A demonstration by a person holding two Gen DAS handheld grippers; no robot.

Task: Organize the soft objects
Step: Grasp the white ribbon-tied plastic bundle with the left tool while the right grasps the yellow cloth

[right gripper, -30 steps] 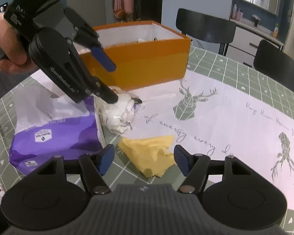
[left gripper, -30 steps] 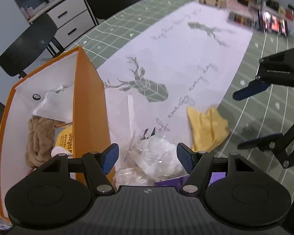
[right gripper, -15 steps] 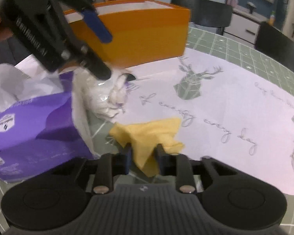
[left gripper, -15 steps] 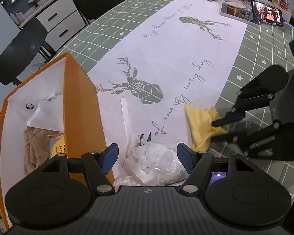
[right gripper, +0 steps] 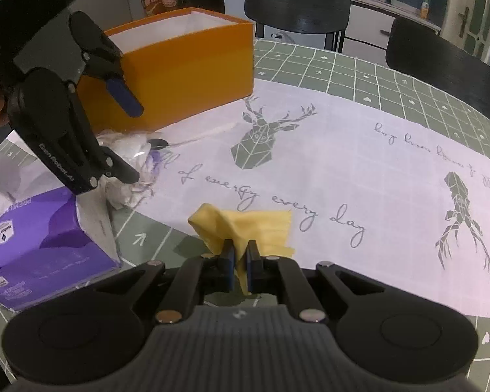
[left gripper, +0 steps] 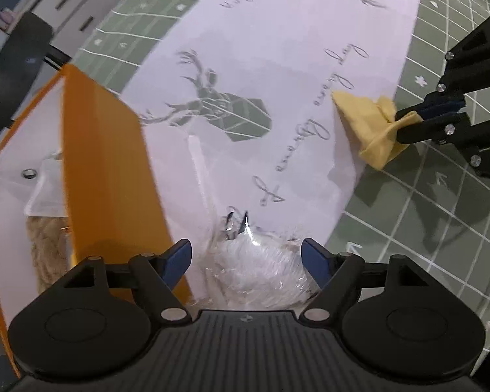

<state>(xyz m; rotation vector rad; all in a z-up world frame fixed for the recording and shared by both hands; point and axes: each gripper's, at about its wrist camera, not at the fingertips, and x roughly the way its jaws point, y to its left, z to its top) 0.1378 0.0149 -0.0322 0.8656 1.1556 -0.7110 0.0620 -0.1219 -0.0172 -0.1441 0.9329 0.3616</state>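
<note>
Yellow cloth [right gripper: 245, 225]: soft, crumpled, lying on the counter [right gripper: 359, 65] at the near edge of the white runner [right gripper: 343, 170], partly on the green grid. Its near corner is gathered into a fold and pinched between the pressed-together fingers [right gripper: 228, 254] of the right gripper [right gripper: 240, 258]. Long axis runs left to right in the right wrist view; the flat free end points right, the bunched peak rises at the left.

Clear bag [left gripper: 254, 271]: crinkled plastic holding something white, on the runner just beside the orange box [left gripper: 111, 176]. The left gripper [left gripper: 246, 256] hovers above it pointing steeply down, fingers [left gripper: 179, 254] spread wide and opening, one on each side of the bag; whether they touch it cannot be told.

Orange box: open top, white lining, long axis running near to far in the left wrist view. Inside, a tan knit piece [left gripper: 47, 254] and a white item [left gripper: 45, 192].

Purple tissue pack [right gripper: 42, 245]: near left, beside the bag.

Black chairs [right gripper: 297, 9]: far side of the counter.
</note>
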